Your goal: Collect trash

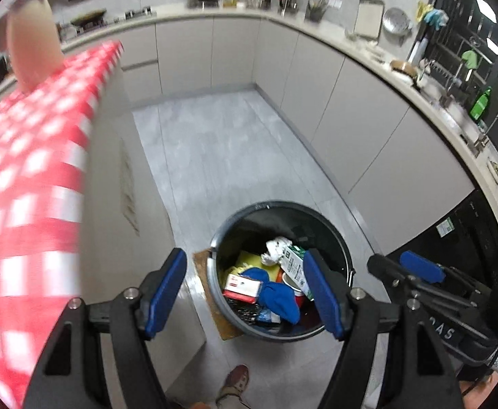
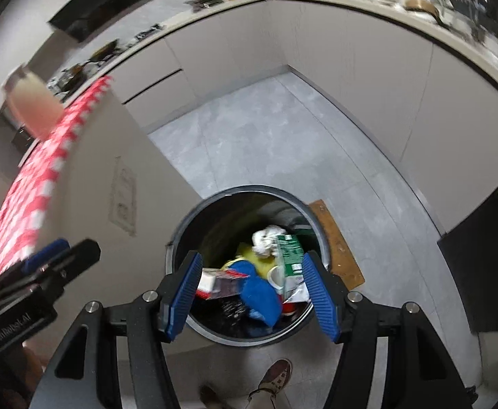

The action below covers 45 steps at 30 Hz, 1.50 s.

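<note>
A round dark trash bin stands on the grey floor beside a counter. Inside lie a blue cloth, a green and white carton, crumpled white paper, a red and white box and something yellow. My left gripper is open and empty above the bin. My right gripper is open and empty above the bin; it also shows in the left wrist view. The left gripper shows at the lower left of the right wrist view.
A counter with a red and white checked cloth stands at the left. A brown mat lies under the bin. Kitchen cabinets run along the back and right. The person's shoe is below the bin.
</note>
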{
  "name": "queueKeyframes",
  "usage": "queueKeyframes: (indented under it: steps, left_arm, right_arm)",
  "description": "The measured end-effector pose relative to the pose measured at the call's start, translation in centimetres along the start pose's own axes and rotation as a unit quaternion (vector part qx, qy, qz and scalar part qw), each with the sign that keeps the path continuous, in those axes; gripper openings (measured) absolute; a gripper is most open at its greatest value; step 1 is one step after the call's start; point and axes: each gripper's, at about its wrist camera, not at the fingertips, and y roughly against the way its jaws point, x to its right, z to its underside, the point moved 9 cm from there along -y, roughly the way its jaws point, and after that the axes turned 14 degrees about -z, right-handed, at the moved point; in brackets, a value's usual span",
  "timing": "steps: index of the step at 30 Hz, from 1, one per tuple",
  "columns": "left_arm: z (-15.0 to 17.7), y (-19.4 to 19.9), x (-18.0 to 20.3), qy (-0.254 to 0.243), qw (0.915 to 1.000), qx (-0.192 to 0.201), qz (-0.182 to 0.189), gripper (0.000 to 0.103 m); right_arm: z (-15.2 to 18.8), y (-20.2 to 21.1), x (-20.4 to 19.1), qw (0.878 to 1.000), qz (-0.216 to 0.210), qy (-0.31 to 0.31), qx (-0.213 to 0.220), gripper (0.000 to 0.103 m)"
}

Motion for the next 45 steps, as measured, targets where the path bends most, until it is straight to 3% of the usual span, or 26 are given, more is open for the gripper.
queueKeyframes:
  steps: [4,8,13,18,23,28,45]
  left_arm:
    - [0.5,3.9,-2.6,0.007,0.9991,0.042,-0.002,0.073]
    - [3.4,8.7,-6.9,0.033,0.9963,0.079,-0.002,0.076]
    - [7.1,12.2,-11.2,0.059,0.9937,0.091,-0.027,0.084]
    - [9.3,14.9,-13.6,0.072,0.9904,0.103,-0.059,0.086]
    - [10.3,16.8,-15.0,0.098,0.9863,0.108,-0.077,0.086]
    - [11.2,17.3,-14.7,0.12,0.9834,0.106,-0.085,0.086]
    - [12.6,17.3,-9.5,0.128,0.9828,0.085,-0.102,0.086]
  right_arm:
    - [1.8,3.2,-4.4,0.999,-0.01,0.044,0.013,0.063]
    - [4.9,6.7,-9.0,0.995,-0.012,0.089,0.033,0.063]
    - [10.0,11.4,-14.3,0.99,-0.003,0.126,0.063,0.065]
    - [12.8,15.8,-17.7,0.985,0.022,0.139,0.103,0.074]
    - [14.1,18.2,-19.3,0.982,0.04,0.137,0.124,0.076]
    - [13.9,19.1,-19.7,0.983,0.028,0.128,0.127,0.076]
    - [12.8,19.5,-16.0,0.986,0.0,0.13,0.102,0.076]
